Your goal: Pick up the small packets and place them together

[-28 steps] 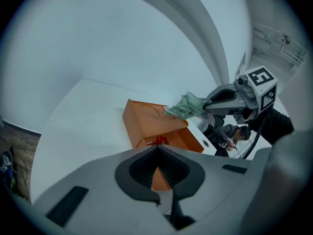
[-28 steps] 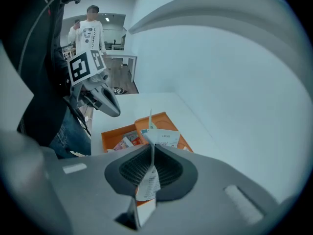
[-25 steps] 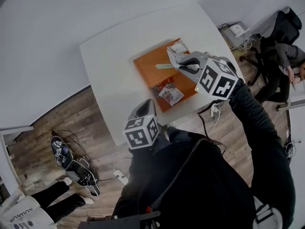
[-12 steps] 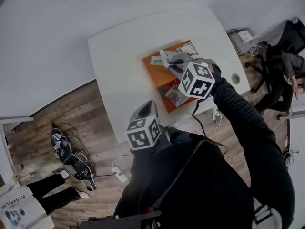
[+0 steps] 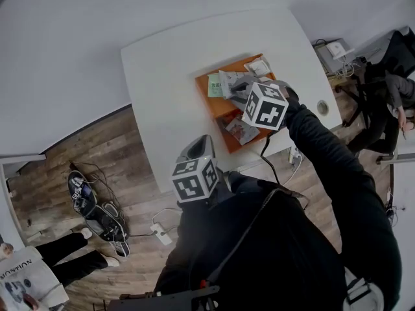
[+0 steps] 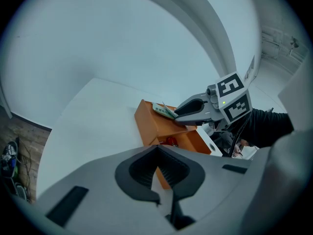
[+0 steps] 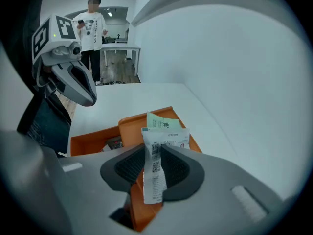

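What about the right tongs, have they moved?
Yes: right tongs went left, from orange tray's right edge to its middle, just opening, white packet between them.

White barcoded packet upright over orange tray; green packet on tray's far rim (printed side up).

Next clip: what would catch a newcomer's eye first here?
The orange tray on the white table stands out first. Above it the right gripper, whose jaws have just been opening, has a white packet standing between them; a green packet lies on the tray. The left gripper hangs shut and empty near the table's front edge.
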Demonstrator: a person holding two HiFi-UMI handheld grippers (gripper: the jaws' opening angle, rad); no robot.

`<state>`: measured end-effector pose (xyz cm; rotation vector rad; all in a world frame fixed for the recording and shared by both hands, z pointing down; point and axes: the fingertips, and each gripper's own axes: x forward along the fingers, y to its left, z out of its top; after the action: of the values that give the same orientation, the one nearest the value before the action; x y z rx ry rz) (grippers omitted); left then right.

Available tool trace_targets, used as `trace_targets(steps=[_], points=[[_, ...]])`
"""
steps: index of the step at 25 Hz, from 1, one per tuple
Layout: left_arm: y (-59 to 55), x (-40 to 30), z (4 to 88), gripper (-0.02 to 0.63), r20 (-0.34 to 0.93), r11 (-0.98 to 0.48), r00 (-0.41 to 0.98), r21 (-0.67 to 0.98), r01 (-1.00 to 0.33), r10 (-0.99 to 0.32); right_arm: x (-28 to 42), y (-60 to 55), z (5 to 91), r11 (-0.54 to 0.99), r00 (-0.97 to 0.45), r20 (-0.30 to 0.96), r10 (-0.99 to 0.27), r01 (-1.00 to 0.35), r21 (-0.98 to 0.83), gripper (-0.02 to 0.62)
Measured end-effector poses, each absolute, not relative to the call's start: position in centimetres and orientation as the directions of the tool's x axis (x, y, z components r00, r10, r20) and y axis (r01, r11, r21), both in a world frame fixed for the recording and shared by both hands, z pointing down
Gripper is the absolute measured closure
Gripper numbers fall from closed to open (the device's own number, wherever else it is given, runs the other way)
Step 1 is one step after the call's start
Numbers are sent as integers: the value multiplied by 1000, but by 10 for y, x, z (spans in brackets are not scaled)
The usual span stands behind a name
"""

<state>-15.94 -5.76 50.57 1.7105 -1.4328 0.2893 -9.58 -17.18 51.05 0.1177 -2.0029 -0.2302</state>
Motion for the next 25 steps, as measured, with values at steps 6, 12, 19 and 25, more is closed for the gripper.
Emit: trace_targets(steps=[6, 12, 19, 25], points=[[-62, -152, 504, 607, 655, 6, 329, 453, -891, -680, -91, -169, 496, 980, -490, 857, -157, 31, 198, 431], [-66, -148, 504, 607, 659, -20, 344, 446, -895, -668, -64, -160, 462, 982, -525, 836, -162, -4, 189, 422], [-68, -139, 501, 607, 656, -37, 358, 450, -892, -664, -31, -110, 504, 999, -449, 893, -43, -17, 40, 422], [-67, -133, 503, 607, 661, -45, 366, 449, -892, -655, -44, -106, 553, 999, -410, 912, -3, -40, -14, 422]])
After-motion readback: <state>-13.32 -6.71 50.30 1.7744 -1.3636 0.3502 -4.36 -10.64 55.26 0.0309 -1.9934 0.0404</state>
